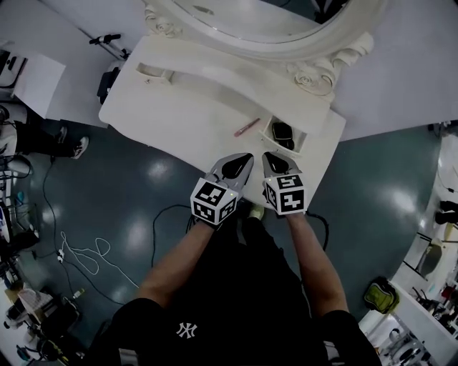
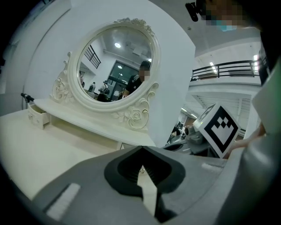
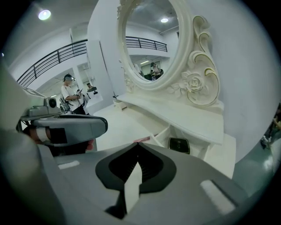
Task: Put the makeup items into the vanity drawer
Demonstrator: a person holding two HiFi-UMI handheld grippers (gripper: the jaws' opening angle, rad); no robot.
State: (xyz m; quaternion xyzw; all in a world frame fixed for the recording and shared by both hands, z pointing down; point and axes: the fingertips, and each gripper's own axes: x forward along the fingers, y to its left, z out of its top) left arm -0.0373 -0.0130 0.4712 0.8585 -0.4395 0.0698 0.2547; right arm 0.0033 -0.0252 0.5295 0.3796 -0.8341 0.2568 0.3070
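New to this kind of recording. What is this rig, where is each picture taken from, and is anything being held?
There is no robot arm. A person holds a two-jaw gripper in each hand, the left gripper and the right gripper. The marker cubes are part of them. The head view comes from a camera on the person's head, looking steeply down. The other two views come from cameras riding on each gripper, looking along its jaws. Both pairs of jaws are together, holding nothing. Ahead stands a white vanity table with an oval mirror. A pink pencil-like item lies on top, beside an open drawer holding a dark compact.
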